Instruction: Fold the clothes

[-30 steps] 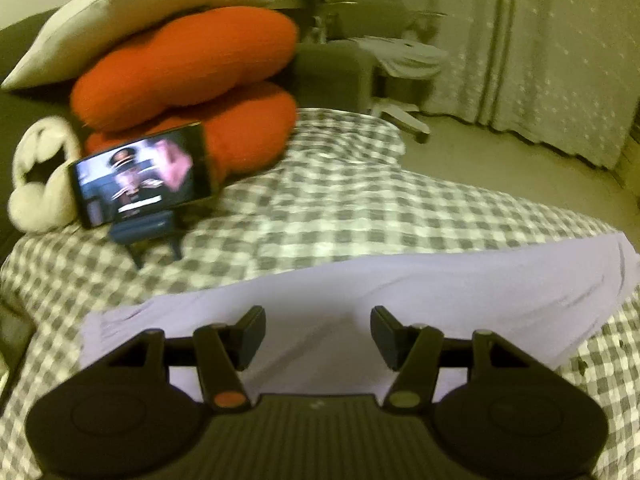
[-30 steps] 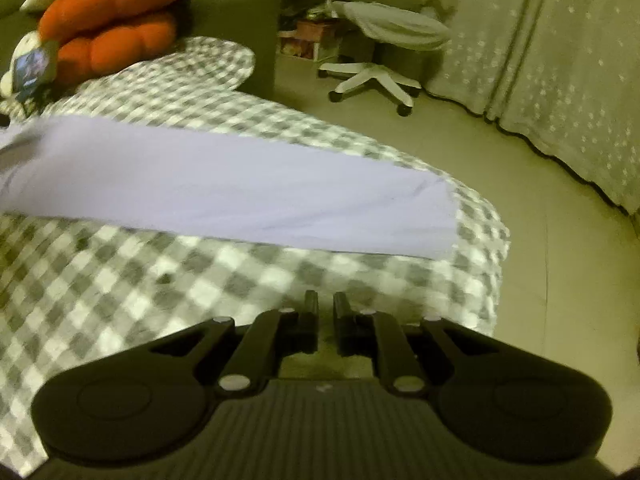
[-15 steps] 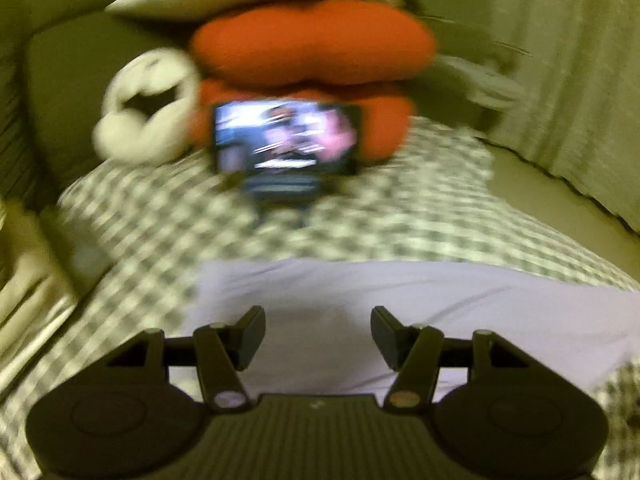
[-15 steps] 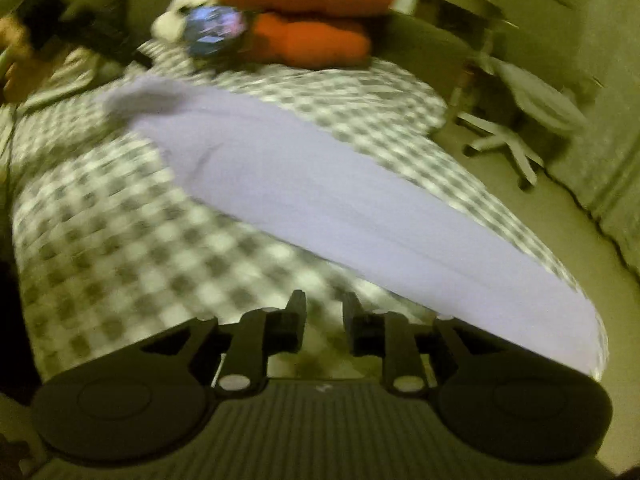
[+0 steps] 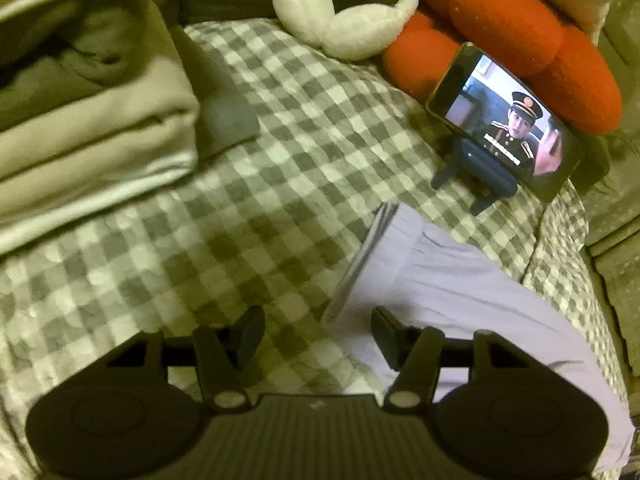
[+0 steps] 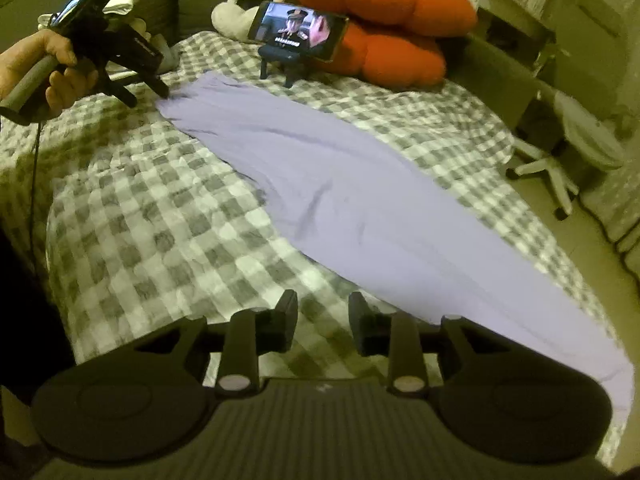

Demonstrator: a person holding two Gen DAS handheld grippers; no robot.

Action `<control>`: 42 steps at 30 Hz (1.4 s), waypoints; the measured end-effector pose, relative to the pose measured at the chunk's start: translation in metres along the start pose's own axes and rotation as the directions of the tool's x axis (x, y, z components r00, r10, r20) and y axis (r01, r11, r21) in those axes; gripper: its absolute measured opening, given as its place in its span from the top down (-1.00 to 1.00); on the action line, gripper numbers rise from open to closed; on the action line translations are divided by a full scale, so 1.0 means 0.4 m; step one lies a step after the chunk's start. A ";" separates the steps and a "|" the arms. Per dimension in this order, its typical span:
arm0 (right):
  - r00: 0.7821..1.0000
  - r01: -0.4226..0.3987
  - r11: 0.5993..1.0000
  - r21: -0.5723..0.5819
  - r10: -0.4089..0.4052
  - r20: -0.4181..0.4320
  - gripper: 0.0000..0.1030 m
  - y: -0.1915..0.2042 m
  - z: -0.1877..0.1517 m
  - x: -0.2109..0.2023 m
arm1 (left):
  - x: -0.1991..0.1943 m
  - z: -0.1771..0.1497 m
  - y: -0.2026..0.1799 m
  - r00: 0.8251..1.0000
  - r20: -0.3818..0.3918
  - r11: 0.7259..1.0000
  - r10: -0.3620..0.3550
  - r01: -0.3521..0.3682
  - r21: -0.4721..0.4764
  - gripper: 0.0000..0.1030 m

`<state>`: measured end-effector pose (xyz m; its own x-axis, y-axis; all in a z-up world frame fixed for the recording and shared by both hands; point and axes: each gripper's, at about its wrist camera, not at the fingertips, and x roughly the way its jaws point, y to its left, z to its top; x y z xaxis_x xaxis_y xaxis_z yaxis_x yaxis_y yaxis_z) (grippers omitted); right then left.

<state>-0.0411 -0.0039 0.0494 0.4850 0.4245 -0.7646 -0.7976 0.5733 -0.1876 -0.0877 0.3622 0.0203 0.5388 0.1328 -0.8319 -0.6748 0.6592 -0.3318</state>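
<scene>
Jaws on your left gripper [image 5: 318, 330] stand wide apart and hold nothing — the end of the lavender garment [image 6: 340, 204] lies right between their tips, over the checked bedspread [image 5: 240, 240]. Your right gripper [image 6: 323, 322] has its jaws partly parted, also empty, with the garment's long edge just ahead and to their right. Beyond the left jaws sits a phone [image 5: 508, 124] on a stand; far to their left, a stack of folded clothes [image 5: 88, 120].
</scene>
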 end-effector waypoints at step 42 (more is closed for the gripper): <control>0.983 -0.141 0.972 0.187 0.115 0.144 -0.29 0.051 -0.008 0.102 | -0.027 -0.148 -0.231 0.993 0.115 0.879 -0.008 -0.048 0.474 -0.07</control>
<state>-0.0388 0.0230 0.0125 0.4367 0.5842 -0.6841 -0.7766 0.6287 0.0411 -0.0610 0.2559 0.0337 0.5985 0.2118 -0.7726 -0.3800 0.9241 -0.0410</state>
